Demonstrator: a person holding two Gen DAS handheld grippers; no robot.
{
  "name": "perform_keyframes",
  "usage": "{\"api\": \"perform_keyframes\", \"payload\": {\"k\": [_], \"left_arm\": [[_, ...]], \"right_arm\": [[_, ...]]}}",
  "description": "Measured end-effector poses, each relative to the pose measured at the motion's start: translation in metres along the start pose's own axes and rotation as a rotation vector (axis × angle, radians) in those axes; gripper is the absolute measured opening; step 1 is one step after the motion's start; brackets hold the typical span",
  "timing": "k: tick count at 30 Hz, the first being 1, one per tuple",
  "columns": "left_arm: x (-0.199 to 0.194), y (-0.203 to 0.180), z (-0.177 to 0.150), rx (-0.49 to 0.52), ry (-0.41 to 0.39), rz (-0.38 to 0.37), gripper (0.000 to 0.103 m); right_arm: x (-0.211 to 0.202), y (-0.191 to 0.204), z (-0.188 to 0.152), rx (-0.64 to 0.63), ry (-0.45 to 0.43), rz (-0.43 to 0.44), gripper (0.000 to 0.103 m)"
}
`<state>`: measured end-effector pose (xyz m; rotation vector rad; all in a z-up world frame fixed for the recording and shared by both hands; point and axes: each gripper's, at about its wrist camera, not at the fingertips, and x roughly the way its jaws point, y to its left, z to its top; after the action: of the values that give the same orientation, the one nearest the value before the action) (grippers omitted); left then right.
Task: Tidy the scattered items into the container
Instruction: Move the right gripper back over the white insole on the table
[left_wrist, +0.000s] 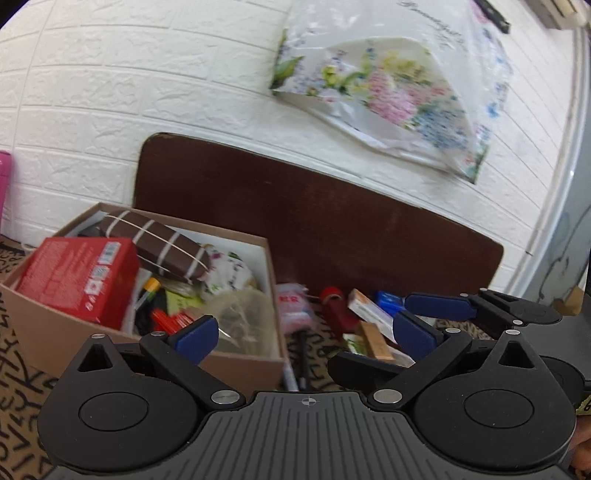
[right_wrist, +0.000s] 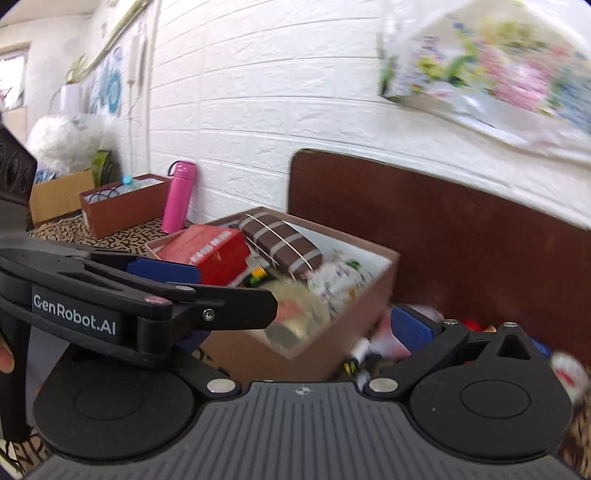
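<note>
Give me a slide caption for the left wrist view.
Open left gripper faces a cardboard box already crammed with items, while small packets lie scattered beside it.

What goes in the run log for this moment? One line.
left gripper: jaws open, empty | right gripper: jaws open, empty | box: partly filled | loose items: beside box

A brown cardboard box (left_wrist: 236, 363) with a white lining sits heaped: a red carton (left_wrist: 79, 277) leans at its left end, a brown white-striped case (left_wrist: 162, 245) rests across the pile, floral fabric (left_wrist: 231, 271) beside it. Small packets, apparently medicine boxes (left_wrist: 369, 312), and a red cylinder (left_wrist: 338, 308) lie scattered just right of it.
</note>
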<state>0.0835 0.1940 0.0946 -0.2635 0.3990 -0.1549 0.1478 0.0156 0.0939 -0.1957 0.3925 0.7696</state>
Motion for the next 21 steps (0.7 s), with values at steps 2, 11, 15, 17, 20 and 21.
{"api": "perform_keyframes", "payload": {"k": [2,11,15,17,20,21], "left_arm": [[0.000,-0.013,-0.022,0.010,0.006,-0.019,0.103],[0.033,-0.052,-0.112,-0.037,0.162,-0.127,0.103],[0.048,-0.060,-0.131,-0.024,0.208,-0.126,0.103],[0.056,-0.061,-0.135,-0.021,0.223,-0.124,0.103],[0.065,-0.060,-0.137,-0.040,0.238,-0.129,0.100],[0.067,-0.060,-0.137,-0.046,0.238,-0.130,0.099]], "right_arm": [[-0.014,-0.001,-0.025,0.032,-0.018,-0.040,0.103],[-0.052,-0.013,-0.133,0.148,0.039,-0.226,0.103],[-0.057,-0.033,-0.167,0.201,0.094,-0.325,0.102],[-0.058,-0.047,-0.178,0.242,0.113,-0.355,0.101],[-0.057,-0.066,-0.190,0.308,0.126,-0.357,0.094],[-0.055,-0.071,-0.192,0.327,0.130,-0.351,0.092]]}}
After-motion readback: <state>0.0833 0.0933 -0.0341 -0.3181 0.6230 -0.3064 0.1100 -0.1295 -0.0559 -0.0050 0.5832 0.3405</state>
